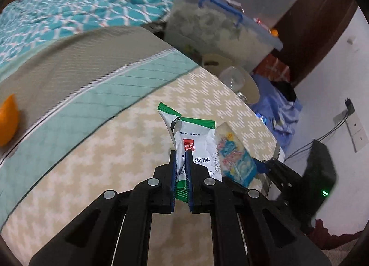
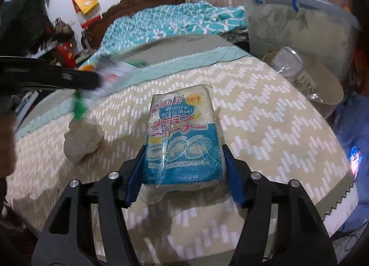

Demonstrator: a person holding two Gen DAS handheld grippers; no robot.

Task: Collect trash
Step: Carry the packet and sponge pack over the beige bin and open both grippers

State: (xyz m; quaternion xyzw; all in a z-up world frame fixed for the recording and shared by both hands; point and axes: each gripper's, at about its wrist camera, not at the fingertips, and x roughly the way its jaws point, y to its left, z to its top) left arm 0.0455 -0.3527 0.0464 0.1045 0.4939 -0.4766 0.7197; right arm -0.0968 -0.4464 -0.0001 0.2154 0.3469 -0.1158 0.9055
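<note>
Crinkled white-and-green foil snack wrapper [image 1: 196, 141] pinched upright at frame centre between left gripper [image 1: 182, 155] blue pads, blocky blue-and-white plastic-wrapped sponge pack [image 2: 182, 141] clamped mid-frame by right gripper [image 2: 184, 162], crumpled grey tissue wad [image 2: 81, 141] left on beige zigzag-woven tablecloth [image 2: 265, 132].

A crinkled white foil snack wrapper [image 1: 196, 141] has green zigzag-cut edges, a small red logo square and dark printed characters; a plastic-wrapped rectangular sponge pack [image 2: 182, 136] is off-white at the far end and bright blue at the near end, with red and blue lettering and an orange-yellow badge; the black left gripper [image 1: 182, 169] and black right gripper [image 2: 184, 173] carry blue pads; the beige woven mat [image 2: 265, 127] shows white dashed zigzag rows and a pale mint quilted border; behind lies a teal bedspread [image 2: 184, 21] with a white lattice pattern.
</note>
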